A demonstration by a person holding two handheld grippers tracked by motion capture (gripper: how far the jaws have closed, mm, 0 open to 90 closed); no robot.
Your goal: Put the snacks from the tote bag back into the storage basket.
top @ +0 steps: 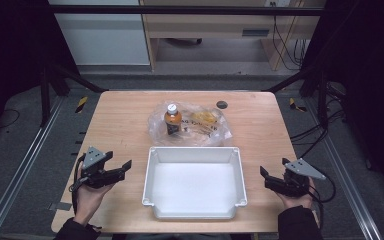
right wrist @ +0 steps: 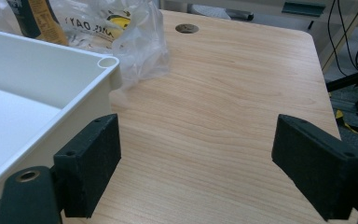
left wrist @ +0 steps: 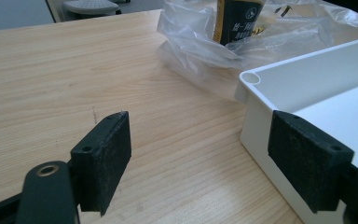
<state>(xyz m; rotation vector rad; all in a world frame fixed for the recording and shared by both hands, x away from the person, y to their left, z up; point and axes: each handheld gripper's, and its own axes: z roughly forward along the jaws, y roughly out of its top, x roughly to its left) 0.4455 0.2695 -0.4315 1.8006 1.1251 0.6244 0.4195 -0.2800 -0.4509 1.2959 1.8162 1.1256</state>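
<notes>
A white empty tray (top: 152, 165) sits at the front middle of the wooden table. Behind it lies a clear plastic bag (top: 207, 131) with an amber bottle (top: 173, 119) standing upright in it and a yellow packet (top: 205, 118) beside the bottle. My left gripper (top: 122, 167) rests on the table left of the tray, open, nothing between its pads (left wrist: 105, 156). In the left gripper view the tray's corner (left wrist: 251, 79) and the bag (left wrist: 191, 44) lie ahead. My right gripper (top: 265, 176) rests right of the tray, open and empty, with the tray's corner (right wrist: 107, 62) at its left.
A dark round cable hole (top: 222, 104) is set in the table near the back right; it also appears as the hole (right wrist: 187, 28) in the right gripper view. Black frame posts and cables stand around the table. Bare wood lies on both sides of the tray.
</notes>
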